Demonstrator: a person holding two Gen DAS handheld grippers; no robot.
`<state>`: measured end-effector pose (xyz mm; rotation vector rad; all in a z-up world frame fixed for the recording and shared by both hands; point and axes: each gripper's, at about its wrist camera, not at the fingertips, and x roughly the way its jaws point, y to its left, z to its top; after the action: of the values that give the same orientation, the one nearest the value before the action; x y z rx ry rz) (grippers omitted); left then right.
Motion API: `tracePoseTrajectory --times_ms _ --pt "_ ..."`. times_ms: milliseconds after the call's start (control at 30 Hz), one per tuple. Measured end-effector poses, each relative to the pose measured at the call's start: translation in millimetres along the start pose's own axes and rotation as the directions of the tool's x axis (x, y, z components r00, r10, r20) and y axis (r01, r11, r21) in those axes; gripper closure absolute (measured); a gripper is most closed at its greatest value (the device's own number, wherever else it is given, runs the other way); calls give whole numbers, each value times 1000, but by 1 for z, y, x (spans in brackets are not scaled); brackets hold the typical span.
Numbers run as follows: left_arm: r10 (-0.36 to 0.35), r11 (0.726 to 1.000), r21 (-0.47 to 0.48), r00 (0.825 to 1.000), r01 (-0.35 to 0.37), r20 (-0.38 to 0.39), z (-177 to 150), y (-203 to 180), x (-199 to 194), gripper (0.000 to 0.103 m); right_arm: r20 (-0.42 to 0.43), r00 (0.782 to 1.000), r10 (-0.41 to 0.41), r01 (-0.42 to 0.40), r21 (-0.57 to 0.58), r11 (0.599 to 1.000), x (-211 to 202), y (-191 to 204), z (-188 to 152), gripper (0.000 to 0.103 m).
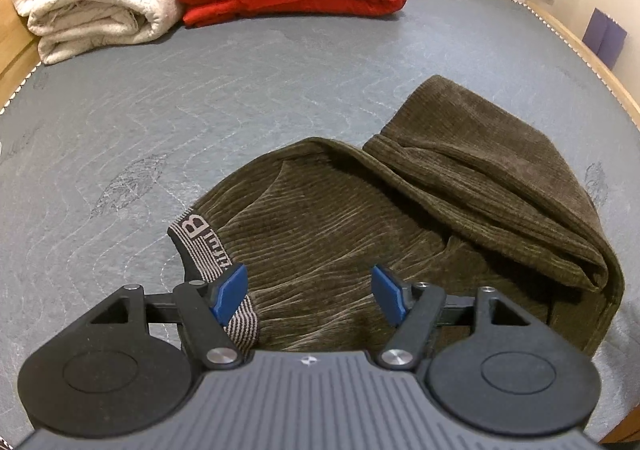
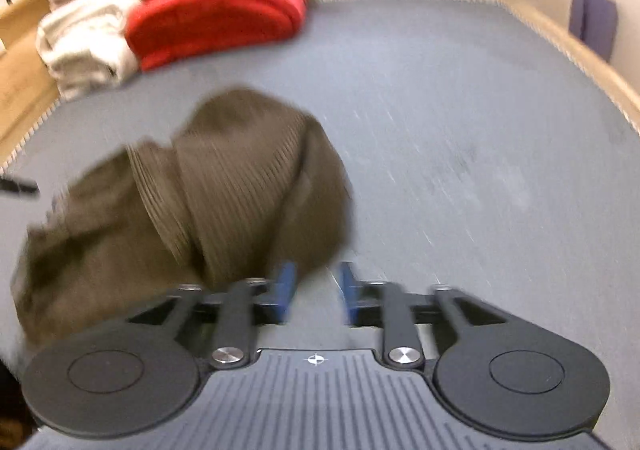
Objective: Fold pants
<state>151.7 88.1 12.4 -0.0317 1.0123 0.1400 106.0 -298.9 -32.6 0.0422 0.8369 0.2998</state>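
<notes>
The folded brown pants [image 1: 400, 217] lie under the left gripper's [image 1: 312, 292] parted fingers and just left of the right gripper [image 2: 314, 292], whose jaws stand apart and empty.

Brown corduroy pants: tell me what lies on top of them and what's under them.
A folded-over section of the pants themselves lies across their right side. Under them is the grey quilted mattress. Whatever the layers cover underneath cannot be seen.
</notes>
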Motion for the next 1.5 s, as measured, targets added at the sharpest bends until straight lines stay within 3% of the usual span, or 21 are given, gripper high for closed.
tracePoseTrajectory --times_ms 133,300,467,667,700,733,767,833,1000,1133,1200,1267,1333,1367,1400,1433,1500 --pt "8 999 -39 1000 -8 -11 3 6 2 29 26 999 34 -32 -53 998 33 46 26 59" --pt "15 999 -48 1000 -15 -13 4 11 3 29 -21 998 62 -65 -221 973 82 113 41 59" --pt "16 999 -46 1000 -17 -21 6 15 6 29 -57 997 -59 33 -382 924 121 154 47 58" --pt "6 998 -58 1000 -6 -15 11 17 4 29 -68 987 -149 121 -313 942 149 148 60 59" --pt "6 998 -61 1000 -7 -17 11 17 4 29 -78 985 -156 124 -312 942 154 147 59 62" --pt "5 998 -64 1000 -7 -20 11 16 5 29 -90 984 -156 122 -307 944 158 146 59 79" --pt "5 998 -64 1000 -6 -22 11 16 5 29 -92 984 -151 117 -301 946 160 145 59 87" --pt "9 998 -62 1000 -10 -20 12 15 5 29 -72 989 -127 102 -282 954 153 141 62 95" --pt "9 997 -78 1000 -10 -14 11 16 2 29 56 991 -125 131 -125 983 101 95 72 96" --pt "0 998 -60 1000 0 -3 7 10 -5 29 101 982 -157 148 90 985 40 15 59 97" --pt "-3 999 -44 1000 3 3 4 6 -8 29 41 981 -191 182 167 969 23 -26 38 97" --pt "-4 1000 -29 1000 4 5 2 3 -9 29 -122 971 -206 231 239 943 16 -71 7 97" --pt "-2 1000 -21 1000 2 2 1 1 -9 29 -328 928 -175 274 285 919 20 -105 -28 97" --pt "-2 1000 -21 1000 2 1 0 1 -8 29 -421 889 -180 308 258 916 23 -117 -47 97" --pt "-1 1000 -22 1000 1 -1 0 1 -7 29 -457 868 -192 323 228 918 23 -122 -58 98" --pt "1 1000 -23 1000 -1 -4 0 0 -6 29 -463 867 -185 318 227 921 19 -128 -64 98" --pt "8 1000 -27 1000 -9 -10 1 -1 -3 29 -390 908 -152 286 313 905 6 -137 -60 97"
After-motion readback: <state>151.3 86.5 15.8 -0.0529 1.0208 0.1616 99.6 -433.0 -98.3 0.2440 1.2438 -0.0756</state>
